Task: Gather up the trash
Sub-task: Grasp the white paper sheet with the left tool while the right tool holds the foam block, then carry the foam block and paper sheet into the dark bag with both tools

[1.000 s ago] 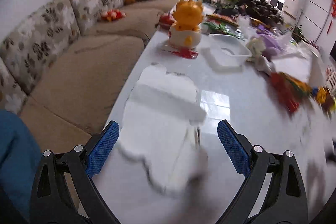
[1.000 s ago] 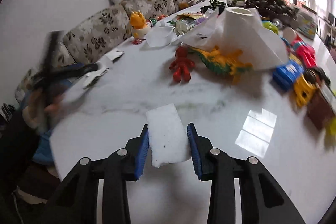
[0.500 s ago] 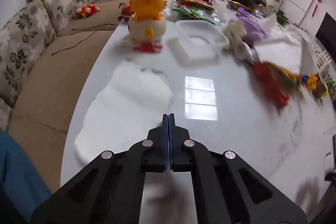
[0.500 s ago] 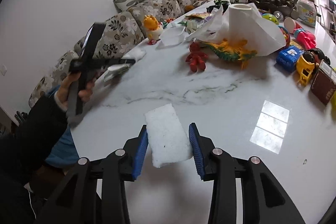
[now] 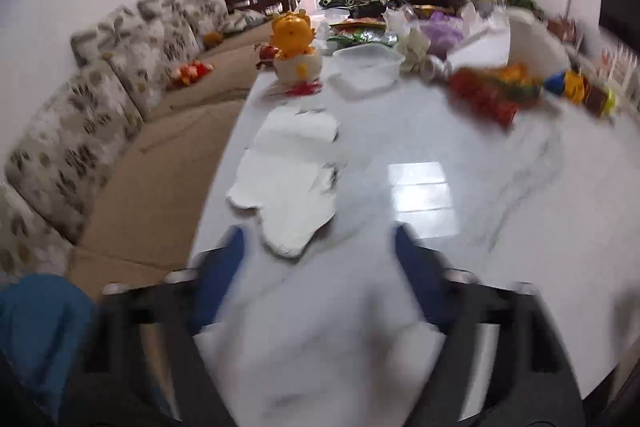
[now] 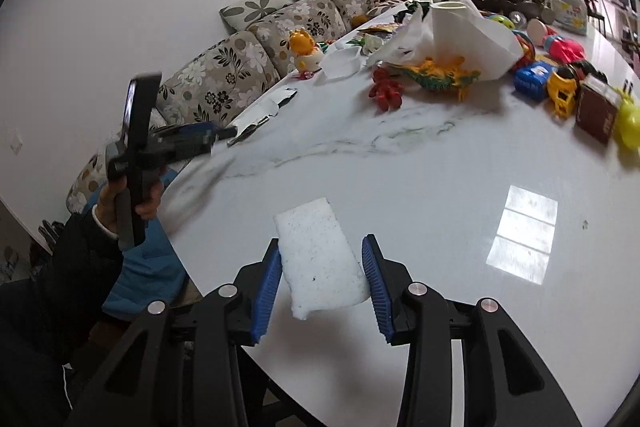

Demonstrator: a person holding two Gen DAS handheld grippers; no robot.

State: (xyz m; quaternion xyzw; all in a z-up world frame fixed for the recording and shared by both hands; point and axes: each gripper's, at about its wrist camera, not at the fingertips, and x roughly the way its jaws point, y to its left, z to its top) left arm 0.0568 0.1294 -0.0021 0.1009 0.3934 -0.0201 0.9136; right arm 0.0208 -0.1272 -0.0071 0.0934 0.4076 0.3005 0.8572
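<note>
Trash, torn white paper, is lying just beyond my left gripper, whose fingers are springing apart after clamping empty; my right gripper is clenching white foam, nearer me than the paper

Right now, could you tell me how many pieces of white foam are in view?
3: a block in the right gripper, and two torn, overlapping sheets just ahead of the left gripper; others may be hidden.

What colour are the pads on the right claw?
Blue, ribbed pads on a black frame; clearest in the right wrist view.
</note>
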